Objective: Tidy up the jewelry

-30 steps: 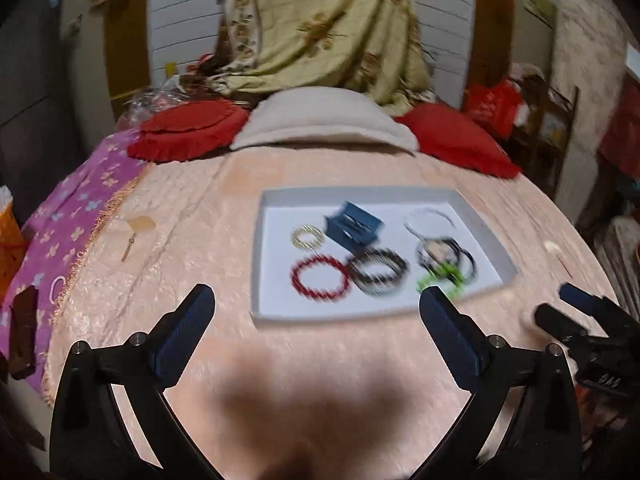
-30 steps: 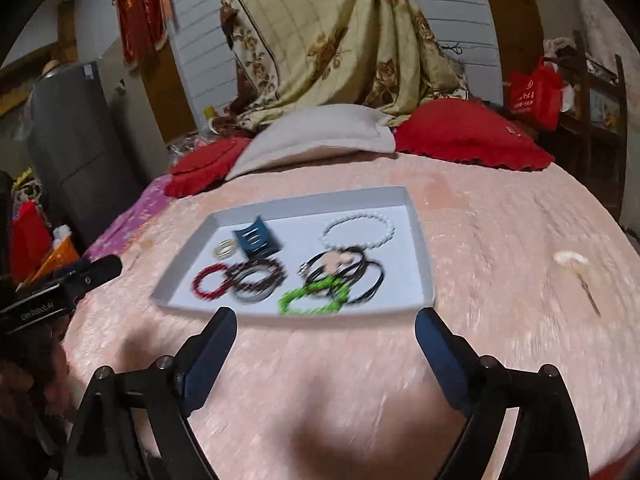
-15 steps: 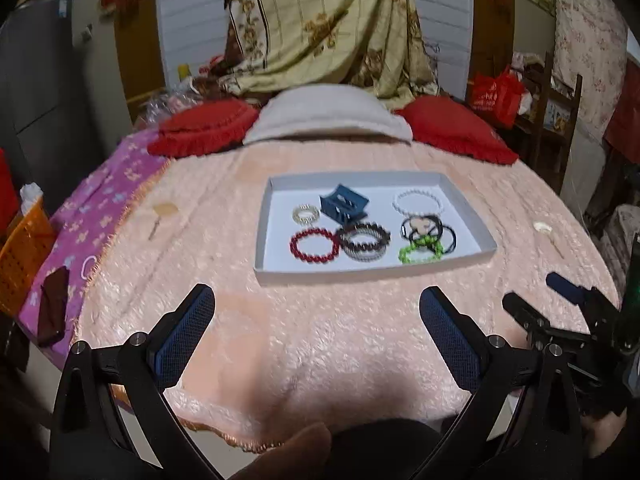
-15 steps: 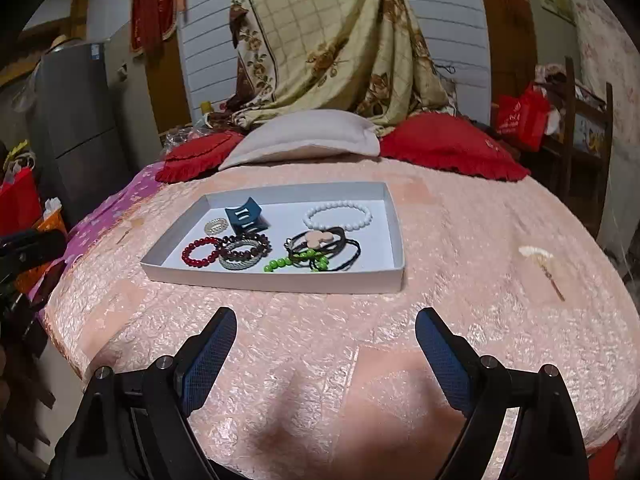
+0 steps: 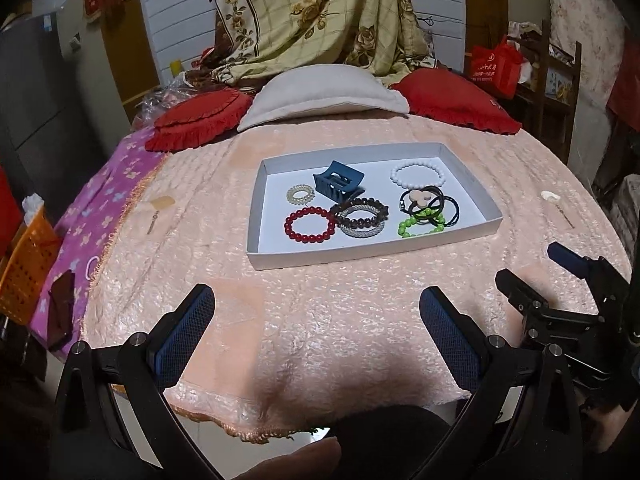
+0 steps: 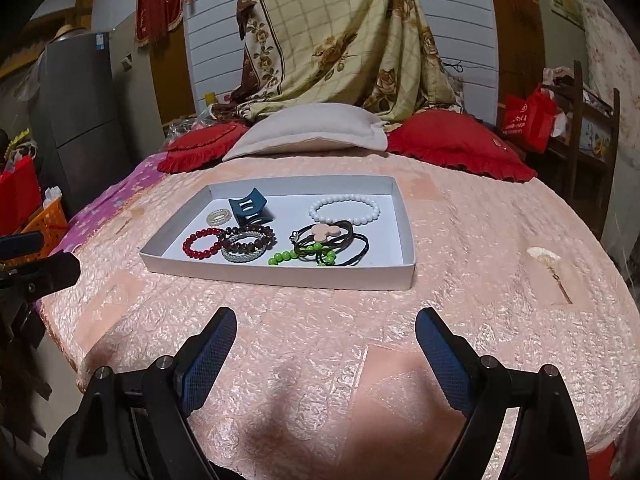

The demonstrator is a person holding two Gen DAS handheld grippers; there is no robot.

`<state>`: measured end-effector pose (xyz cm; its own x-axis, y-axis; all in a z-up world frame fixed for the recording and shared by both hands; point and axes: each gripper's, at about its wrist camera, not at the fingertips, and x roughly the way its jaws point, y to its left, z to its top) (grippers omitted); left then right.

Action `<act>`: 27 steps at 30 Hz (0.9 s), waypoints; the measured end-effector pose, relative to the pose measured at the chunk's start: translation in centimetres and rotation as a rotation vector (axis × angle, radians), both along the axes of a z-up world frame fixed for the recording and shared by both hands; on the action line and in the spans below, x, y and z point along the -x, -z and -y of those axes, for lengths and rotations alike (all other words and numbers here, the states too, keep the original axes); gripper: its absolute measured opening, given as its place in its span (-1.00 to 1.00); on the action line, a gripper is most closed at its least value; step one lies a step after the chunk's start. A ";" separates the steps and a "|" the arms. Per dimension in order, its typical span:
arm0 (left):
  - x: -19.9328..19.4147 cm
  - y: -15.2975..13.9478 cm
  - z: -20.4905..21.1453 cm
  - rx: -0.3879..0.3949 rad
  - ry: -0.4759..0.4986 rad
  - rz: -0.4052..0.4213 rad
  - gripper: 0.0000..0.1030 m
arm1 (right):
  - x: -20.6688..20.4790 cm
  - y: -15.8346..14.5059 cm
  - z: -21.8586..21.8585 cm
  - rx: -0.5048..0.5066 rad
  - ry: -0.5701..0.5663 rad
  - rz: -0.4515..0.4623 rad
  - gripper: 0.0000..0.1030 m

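Nearest the viewer, the left gripper [image 5: 316, 324] and right gripper [image 6: 325, 346] hover with jaws spread wide, holding nothing, short of the white tray [image 5: 372, 254]. Inside the tray lie a red bead bracelet [image 5: 309, 224], green beads [image 5: 420, 225] tangled with black cords [image 5: 450, 208], then a blue claw clip [image 5: 338, 185] and white bracelet [image 5: 417, 174] toward its far wall. The bracelets look light and limp, best pinched across one strand.

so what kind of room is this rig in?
Likely a home bedroom: the jewelry tray sits on a bed with a pink quilted bedspread, a white pillow between red cushions at its head, and a fridge alongside.
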<state>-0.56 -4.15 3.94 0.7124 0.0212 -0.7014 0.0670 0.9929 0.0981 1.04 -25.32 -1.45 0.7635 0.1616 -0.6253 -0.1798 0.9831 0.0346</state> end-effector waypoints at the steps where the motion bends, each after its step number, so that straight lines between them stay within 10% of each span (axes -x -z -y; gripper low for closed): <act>1: 0.0 0.1 0.0 0.002 0.001 -0.004 0.99 | 0.0 0.0 0.0 0.001 -0.001 0.000 0.73; 27: 0.3 0.3 0.1 0.010 0.007 0.006 0.99 | 0.0 0.1 0.1 0.005 -0.003 0.005 0.73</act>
